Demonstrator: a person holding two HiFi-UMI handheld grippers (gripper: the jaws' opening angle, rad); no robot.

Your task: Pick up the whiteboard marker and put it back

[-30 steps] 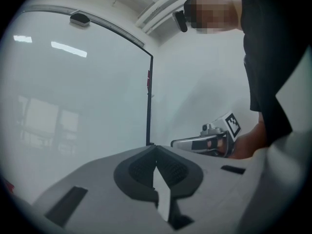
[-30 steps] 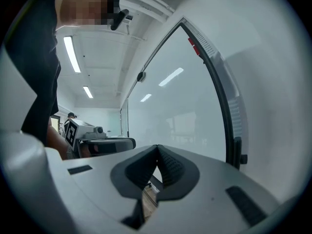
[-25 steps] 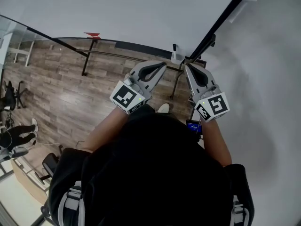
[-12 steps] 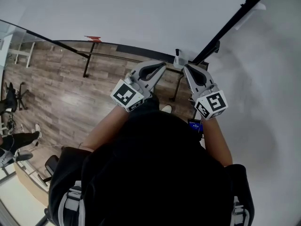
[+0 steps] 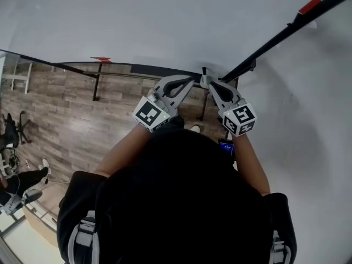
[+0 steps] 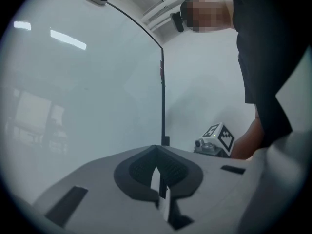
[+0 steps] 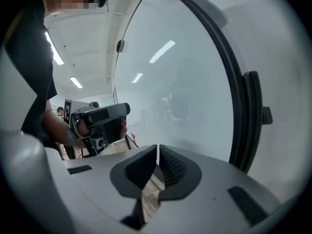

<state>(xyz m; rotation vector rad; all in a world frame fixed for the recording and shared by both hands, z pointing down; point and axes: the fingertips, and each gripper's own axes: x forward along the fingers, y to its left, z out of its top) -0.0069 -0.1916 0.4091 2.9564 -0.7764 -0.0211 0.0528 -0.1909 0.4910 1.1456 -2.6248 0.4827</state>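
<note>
The whiteboard (image 5: 165, 21) fills the top of the head view. Both grippers are held out toward its lower edge, tips close together. My left gripper (image 5: 191, 79) is shut, and in the left gripper view (image 6: 156, 149) its pads meet with nothing between them. My right gripper (image 5: 205, 82) is also shut; the right gripper view (image 7: 158, 148) shows only a thin slit between its pads, with nothing in it. A small dark stick (image 5: 203, 71) stands right at the right gripper's tip. It may be the marker, but it is too small to tell.
A black frame bar (image 5: 275, 40) with a red end runs up to the right across the board. Wood floor (image 5: 82, 114) lies below, with black stand legs (image 5: 97, 84) on it. A seated person (image 5: 16, 183) and chairs are at the far left.
Both grippers have drawn nearer the board's lower edge. The right one has swung left, so its tip now meets the small dark stick. Neither gripper has taken hold of anything.
</note>
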